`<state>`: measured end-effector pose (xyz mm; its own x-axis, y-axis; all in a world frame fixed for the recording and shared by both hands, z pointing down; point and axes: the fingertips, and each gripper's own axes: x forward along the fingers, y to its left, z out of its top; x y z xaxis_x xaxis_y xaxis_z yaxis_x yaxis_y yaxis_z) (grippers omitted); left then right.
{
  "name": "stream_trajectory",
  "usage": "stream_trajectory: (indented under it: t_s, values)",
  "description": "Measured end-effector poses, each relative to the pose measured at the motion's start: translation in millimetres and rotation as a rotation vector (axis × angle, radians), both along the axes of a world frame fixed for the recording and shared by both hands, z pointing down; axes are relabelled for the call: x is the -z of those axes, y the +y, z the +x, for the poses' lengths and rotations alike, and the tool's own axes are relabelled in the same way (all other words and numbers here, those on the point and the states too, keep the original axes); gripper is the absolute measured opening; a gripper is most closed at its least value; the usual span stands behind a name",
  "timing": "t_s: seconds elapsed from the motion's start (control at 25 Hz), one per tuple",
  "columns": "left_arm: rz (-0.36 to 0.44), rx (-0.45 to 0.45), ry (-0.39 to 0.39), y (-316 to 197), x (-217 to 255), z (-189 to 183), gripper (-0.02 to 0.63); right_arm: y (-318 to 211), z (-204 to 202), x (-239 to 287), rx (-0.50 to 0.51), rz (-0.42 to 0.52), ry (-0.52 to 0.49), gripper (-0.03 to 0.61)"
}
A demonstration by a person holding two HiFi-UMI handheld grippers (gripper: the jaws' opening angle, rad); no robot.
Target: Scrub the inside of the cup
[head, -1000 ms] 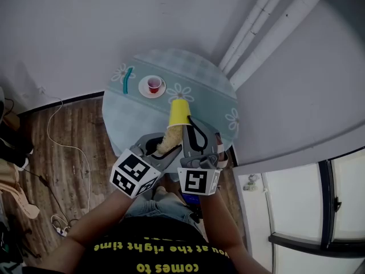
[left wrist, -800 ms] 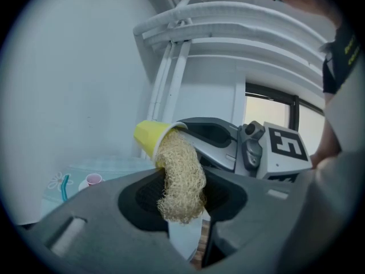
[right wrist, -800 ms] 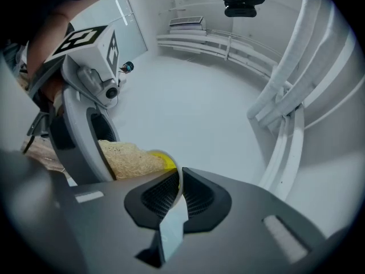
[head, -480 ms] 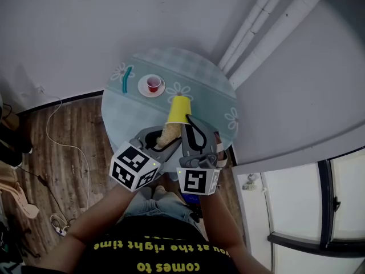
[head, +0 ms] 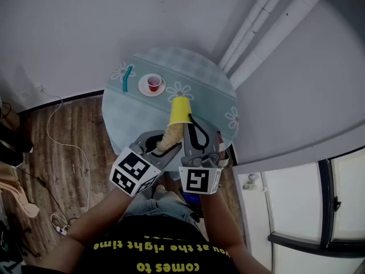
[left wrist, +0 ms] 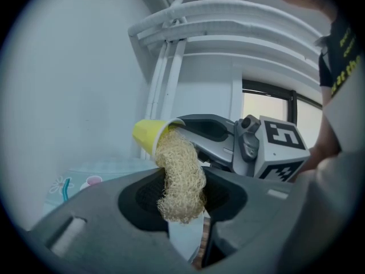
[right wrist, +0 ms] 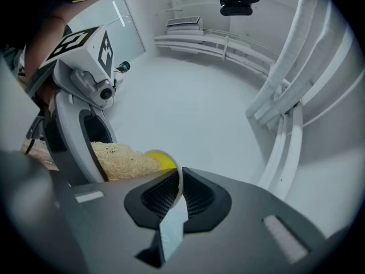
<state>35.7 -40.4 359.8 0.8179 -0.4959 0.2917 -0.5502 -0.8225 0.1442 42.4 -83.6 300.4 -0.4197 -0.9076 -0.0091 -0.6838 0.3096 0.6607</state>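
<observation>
**L claw (left wrist: 182, 193) on scrubber (left wrist: 179, 176), R claw (right wrist: 178, 193) on cup (head: 179, 112): scrub under way**

L claw was clamped on the loofah scrubber, whose far end sat inside the yellow cup's mouth. R claw was pinched tight on the cup's wall, holding it tilted in the air over the near part of the table (head: 211, 90). Judged approx. mid-task: contact made, inside not visible. Left: more strokes, then w/draw.

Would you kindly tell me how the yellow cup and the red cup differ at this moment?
The yellow cup is off the table, tipped on its side, with the right gripper shut on its rim; the red cup stands upright on a white saucer. The yellow cup has a loofah pushed into its mouth by the left gripper; nothing reaches into the red cup. The yellow cup looks bigger. Both are plain single-colour cups.
</observation>
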Motion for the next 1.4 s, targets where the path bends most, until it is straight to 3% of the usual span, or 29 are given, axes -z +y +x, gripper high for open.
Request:
stream_trajectory:
  t_s: [0.2, 0.96, 1.2, 1.32, 1.4]
  values:
    - [0.015, 0.009, -0.007, -3, 5, -3, 0.147, 6, -3, 3, 0.006, 0.01, -0.018, 0.023]
    - [0.129, -0.087, -0.049, 28, 0, 0, 0.147, 3, 11, 13, -0.03, -0.003, -0.086, 0.023]
    - [0.112, -0.055, -0.06, 21, -6, -12, 0.147, 5, 14, 20, -0.002, -0.011, -0.154, 0.023]
    - [0.119, -0.051, -0.081, 17, -9, -16, 0.147, 6, 16, 26, 0.012, -0.013, -0.307, 0.023]
    - [0.118, -0.048, -0.095, 14, -13, -19, 0.147, 7, 17, 29, 0.024, -0.016, -0.357, 0.023]
